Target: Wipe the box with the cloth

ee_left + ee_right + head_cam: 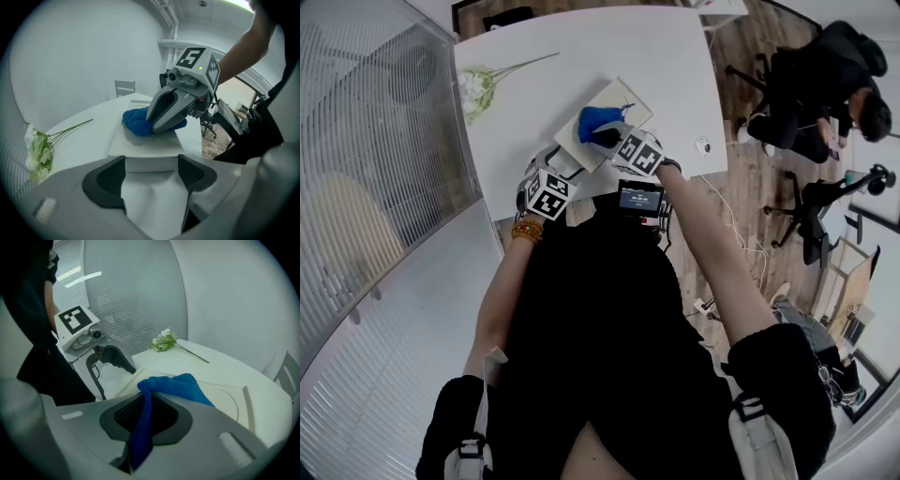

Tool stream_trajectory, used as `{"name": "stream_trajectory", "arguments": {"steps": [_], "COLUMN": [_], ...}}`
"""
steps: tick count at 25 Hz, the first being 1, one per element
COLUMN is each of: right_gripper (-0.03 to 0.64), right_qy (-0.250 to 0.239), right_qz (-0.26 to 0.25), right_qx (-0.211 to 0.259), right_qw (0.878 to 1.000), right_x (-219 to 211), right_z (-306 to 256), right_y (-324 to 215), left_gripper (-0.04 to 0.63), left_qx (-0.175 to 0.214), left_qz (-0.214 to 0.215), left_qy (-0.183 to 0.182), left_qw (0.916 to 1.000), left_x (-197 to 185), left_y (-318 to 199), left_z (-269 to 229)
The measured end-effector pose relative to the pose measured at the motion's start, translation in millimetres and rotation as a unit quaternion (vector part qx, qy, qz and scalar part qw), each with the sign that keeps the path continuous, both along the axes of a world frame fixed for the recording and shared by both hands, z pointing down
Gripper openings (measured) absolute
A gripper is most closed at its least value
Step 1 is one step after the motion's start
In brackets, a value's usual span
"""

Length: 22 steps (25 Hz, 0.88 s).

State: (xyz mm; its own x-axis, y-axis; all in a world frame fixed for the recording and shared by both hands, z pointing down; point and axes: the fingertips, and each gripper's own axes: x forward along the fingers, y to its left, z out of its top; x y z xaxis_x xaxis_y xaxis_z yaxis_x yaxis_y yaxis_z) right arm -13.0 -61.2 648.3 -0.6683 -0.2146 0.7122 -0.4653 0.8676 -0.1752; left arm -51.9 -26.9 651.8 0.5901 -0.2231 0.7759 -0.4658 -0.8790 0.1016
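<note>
left hand-held gripper (151, 171): my jaws clamp the near end of the white box (145, 146) | right hand-held gripper (143, 420): my jaws pinch the blue cloth (176, 387); cloth bunched on the box top | box: upper centre of head view, on the white table (534, 112) near its front edge; flowers (478, 89) upper left

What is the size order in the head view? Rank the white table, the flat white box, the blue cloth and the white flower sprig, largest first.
1. white table
2. flat white box
3. blue cloth and white flower sprig: too alike to rank. The sprig is longer but thin, and the cloth is compact.
</note>
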Motion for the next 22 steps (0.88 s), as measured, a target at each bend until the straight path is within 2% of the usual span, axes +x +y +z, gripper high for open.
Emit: {"name": "stream_trajectory", "arguments": {"steps": [4,10,22], "right_gripper": [0.072,0.069,0.066], "right_qy": [0.002,-0.012,-0.026], "right_qz": [-0.035,-0.049,-0.063], "right_qx": [-0.017,-0.059,-0.080], "right_qw": [0.999,0.997,0.994], "right_x": [-25.6,-40.6,-54.2], "right_z": [4.9,4.6,2.4], "right_y": [12.7,19.5,24.3], "left_gripper": [0.359,0.359,0.360], "left_qx": [0.001,0.003,0.003], "left_qz": [-0.003,-0.006,-0.010], "left_qy": [0.005,0.008,0.006], "left_qw": [1.0000,0.9999,0.9999], "left_x": [-2.2,-2.6,-3.0], "left_y": [-3.0,-2.5,-3.4], "left_z": [4.7,6.0,6.0]}}
